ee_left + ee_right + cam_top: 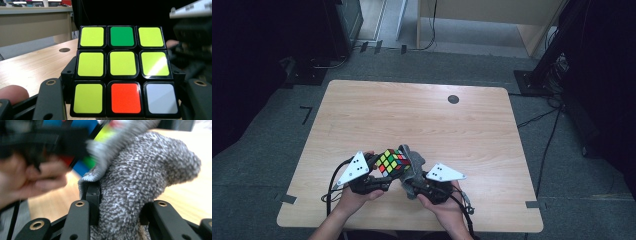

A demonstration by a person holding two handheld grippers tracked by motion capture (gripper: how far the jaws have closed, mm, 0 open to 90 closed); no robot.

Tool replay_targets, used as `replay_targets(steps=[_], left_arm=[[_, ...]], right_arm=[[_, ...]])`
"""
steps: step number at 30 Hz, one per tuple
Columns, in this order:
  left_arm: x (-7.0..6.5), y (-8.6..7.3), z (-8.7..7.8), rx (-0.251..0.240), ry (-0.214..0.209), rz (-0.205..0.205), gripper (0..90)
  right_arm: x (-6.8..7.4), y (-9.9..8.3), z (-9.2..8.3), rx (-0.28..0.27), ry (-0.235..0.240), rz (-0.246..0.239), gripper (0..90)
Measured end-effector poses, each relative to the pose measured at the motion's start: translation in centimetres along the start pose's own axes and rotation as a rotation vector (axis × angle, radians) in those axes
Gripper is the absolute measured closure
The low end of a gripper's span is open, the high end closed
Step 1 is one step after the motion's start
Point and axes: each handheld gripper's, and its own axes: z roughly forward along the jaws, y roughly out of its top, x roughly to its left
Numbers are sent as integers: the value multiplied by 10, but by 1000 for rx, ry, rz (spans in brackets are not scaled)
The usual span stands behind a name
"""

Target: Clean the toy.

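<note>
Light wood table [422, 115] on grey carpet [257, 165]; pale cabinet [492, 12] behind; dark surroundings.

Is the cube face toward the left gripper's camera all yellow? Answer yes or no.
No: the cube face also has one green, one red and one white square.

Materials and finishes, as observed at the grippers.
Puzzle cube [122, 72] between the left gripper's jaws: glossy plastic, smooth stickers with glare. Cloth [140, 185] in the right gripper's jaws: grey, nubbly looped terry, matt. Jaws: matt black plastic. Table [412, 115] beneath: smooth pale wood-grain laminate.
</note>
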Motion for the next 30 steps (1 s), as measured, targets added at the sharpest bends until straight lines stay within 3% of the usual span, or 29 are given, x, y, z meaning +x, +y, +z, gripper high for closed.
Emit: replay_targets(steps=[4, 8, 11, 14, 21, 26, 30], left_arm=[[-1, -1, 2, 14, -2, 3, 341], [0, -1, 2, 13, 0, -2, 341], [1, 0, 0, 4, -2, -7, 341], [2, 0, -1, -7, -2, -11, 341], [1, -2, 1, 19, 2, 6, 341], [1, -1, 1, 15, -1, -9, 341], [2, 0, 0, 8, -1, -11, 341]], right_arm=[[-4, 1, -5, -29, -21, 19, 653], [3, -7, 5, 12, 11, 13, 652], [10, -11, 13, 52, 38, -20, 651], [11, -8, 12, 59, 22, -52, 649], [-4, 4, -9, -48, -41, -6, 650], [3, -6, 3, -10, -9, -13, 645], [10, -9, 10, 31, 21, -46, 644]])
